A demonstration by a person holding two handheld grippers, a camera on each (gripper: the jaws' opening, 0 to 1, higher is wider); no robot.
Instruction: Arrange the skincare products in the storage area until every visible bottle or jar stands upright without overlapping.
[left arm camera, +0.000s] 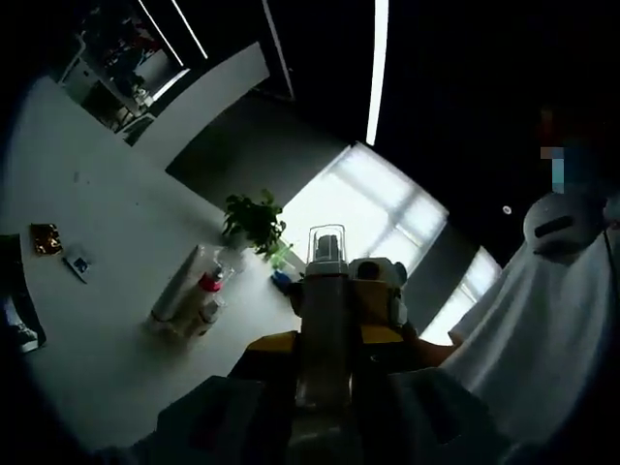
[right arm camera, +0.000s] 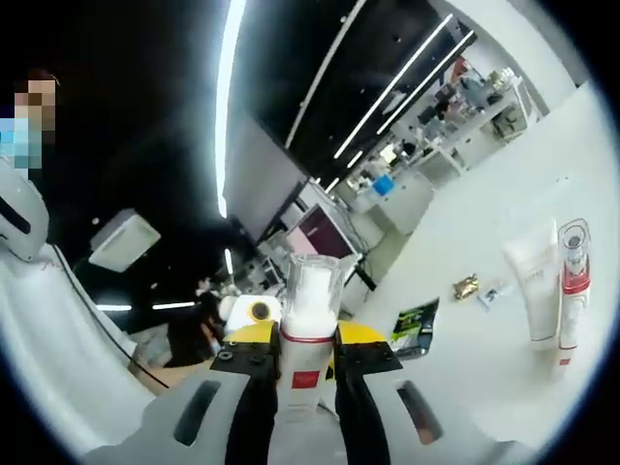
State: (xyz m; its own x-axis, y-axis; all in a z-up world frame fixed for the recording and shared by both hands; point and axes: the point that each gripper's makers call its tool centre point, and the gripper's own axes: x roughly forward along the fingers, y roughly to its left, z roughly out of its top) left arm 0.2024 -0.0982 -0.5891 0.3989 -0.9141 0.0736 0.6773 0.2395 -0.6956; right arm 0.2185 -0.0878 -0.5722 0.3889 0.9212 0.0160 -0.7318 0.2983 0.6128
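A white bottle (right arm camera: 308, 310) with a red band, a red label and a clear cap stands upright in the frame between the jaws of my right gripper (right arm camera: 305, 378), which is shut on it. In the left gripper view the same bottle (left arm camera: 326, 291) looks dark against a bright window, and my left gripper (left arm camera: 325, 378) is shut on it too. The two grippers face each other, each showing its yellow body (right arm camera: 360, 334) behind the bottle. On the white table (right arm camera: 484, 387) stand a white tube (right arm camera: 535, 281) and a slim red-banded bottle (right arm camera: 573, 281), side by side and apart from both grippers.
A potted plant (left arm camera: 254, 221) stands at the table's far edge. A small gold item (left arm camera: 46, 237), a card (left arm camera: 77, 262) and a dark green packet (right arm camera: 417, 325) lie on the table. A person in white (left arm camera: 542, 329) stands close by.
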